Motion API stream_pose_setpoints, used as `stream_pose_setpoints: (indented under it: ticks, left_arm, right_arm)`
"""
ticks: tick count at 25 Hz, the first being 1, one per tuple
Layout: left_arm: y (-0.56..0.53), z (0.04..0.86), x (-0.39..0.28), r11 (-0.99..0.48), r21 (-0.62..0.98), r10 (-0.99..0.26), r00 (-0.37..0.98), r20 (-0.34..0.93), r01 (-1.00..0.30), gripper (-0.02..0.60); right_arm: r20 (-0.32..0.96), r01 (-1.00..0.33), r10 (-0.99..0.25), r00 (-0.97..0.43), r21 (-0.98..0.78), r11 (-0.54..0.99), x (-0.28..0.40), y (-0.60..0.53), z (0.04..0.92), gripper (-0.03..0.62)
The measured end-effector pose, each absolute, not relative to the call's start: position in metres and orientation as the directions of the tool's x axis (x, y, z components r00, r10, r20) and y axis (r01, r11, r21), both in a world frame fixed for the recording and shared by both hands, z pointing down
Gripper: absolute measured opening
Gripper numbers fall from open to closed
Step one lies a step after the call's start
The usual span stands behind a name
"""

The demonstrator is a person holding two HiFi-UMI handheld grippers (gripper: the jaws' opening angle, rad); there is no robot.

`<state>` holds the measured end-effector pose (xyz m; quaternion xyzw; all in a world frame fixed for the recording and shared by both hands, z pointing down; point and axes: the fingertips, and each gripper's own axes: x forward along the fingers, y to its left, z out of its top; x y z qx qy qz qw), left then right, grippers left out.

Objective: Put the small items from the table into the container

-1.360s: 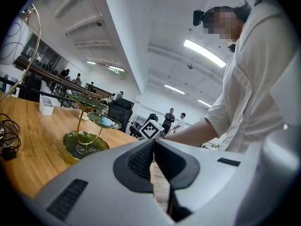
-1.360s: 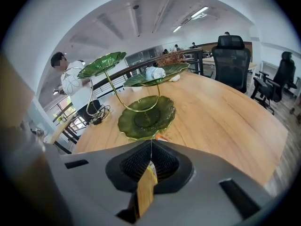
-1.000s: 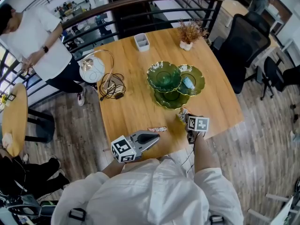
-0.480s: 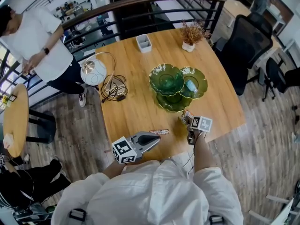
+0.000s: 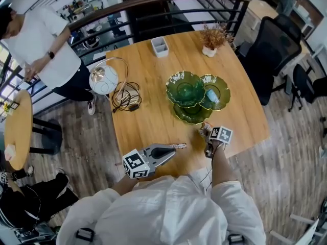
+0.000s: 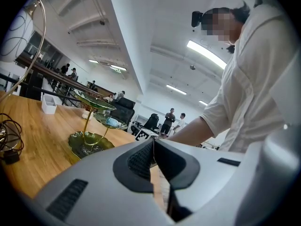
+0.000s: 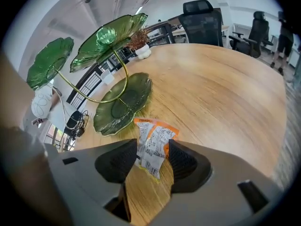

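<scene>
An orange-and-white snack packet (image 7: 153, 142) lies on the wooden table (image 5: 148, 121) just in front of the green tiered leaf dish (image 5: 196, 93). My right gripper (image 7: 151, 161) points steeply down over it, its jaws opening, with the packet between the pads and not pressed. In the head view that right gripper (image 5: 205, 133) is near the table's front edge, by the dish's lowest leaf (image 7: 122, 102). My left gripper (image 5: 172, 150) is held level and shut on nothing, its tip next to a second slim packet (image 5: 177, 146). A pale blue item (image 5: 209, 93) lies in one dish leaf.
A white globe lamp (image 5: 103, 79) and a tangle of black cable (image 5: 126, 97) sit at the table's left. A white box (image 5: 160, 46) and a dried-plant pot (image 5: 212, 37) stand at the far edge. A person (image 5: 36, 40) stands beyond the railing; an office chair (image 5: 271, 55) is at right.
My right gripper has sunk toward the table, rolled, and its jaws have parted around the orange packet. The left gripper has stayed where it was.
</scene>
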<state>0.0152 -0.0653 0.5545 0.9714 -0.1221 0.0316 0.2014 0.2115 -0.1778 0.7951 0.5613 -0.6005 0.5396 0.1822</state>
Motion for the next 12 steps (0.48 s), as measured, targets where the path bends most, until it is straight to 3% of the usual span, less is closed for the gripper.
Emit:
stream_pose_setpoints:
  ticks: [12]
  left_arm:
    - [-0.0760, 0.5616, 0.0149, -0.886, 0.391, -0.225, 0.968, 0.111, -0.250, 0.008]
  right_arm:
    - [0.837, -0.852, -0.443, -0.320, -0.459, -0.252, 0.2066, -0.1862, 0.8035, 0.195]
